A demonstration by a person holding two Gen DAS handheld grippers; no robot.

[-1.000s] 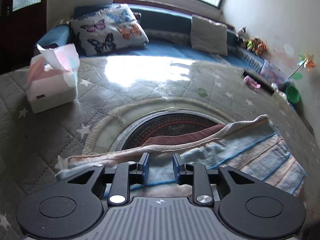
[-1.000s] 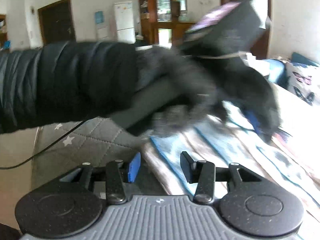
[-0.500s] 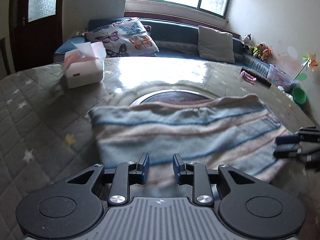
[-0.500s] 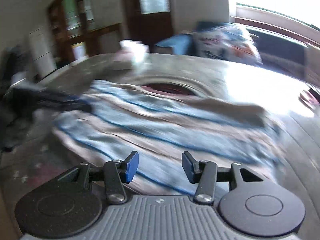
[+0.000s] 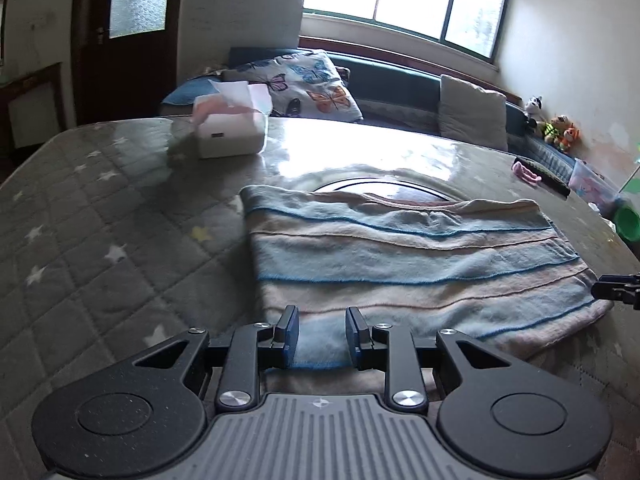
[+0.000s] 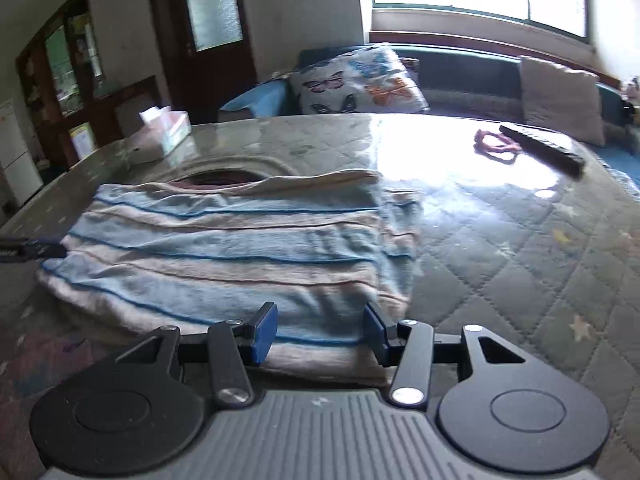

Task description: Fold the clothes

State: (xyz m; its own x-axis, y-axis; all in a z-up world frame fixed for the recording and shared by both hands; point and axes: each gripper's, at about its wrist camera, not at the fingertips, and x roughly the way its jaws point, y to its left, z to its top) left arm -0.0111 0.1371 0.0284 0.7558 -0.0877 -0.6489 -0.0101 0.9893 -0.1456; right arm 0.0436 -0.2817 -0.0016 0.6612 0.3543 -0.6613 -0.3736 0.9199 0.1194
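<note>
A folded striped cloth, pale blue and beige with thin blue lines (image 5: 404,256), lies flat on the grey quilted table (image 5: 100,240). It also shows in the right wrist view (image 6: 224,252). My left gripper (image 5: 322,334) is open over the cloth's near edge, with cloth showing between its fingers. My right gripper (image 6: 318,330) is open, wider, over the cloth's near right corner. The right gripper's tips (image 5: 616,290) show at the right edge of the left wrist view; the left gripper's tips (image 6: 32,250) show at the left edge of the right wrist view.
A white tissue box (image 5: 230,130) stands at the table's far left, also seen from the right wrist (image 6: 162,132). A dark remote (image 6: 542,148) and a pink item (image 6: 496,146) lie at the far right. A window bench with cushions (image 5: 308,84) runs behind.
Both grippers have pulled back to the cloth's near edge. The cloth was laid over and now lies folded flat. The right gripper has opened wider.
</note>
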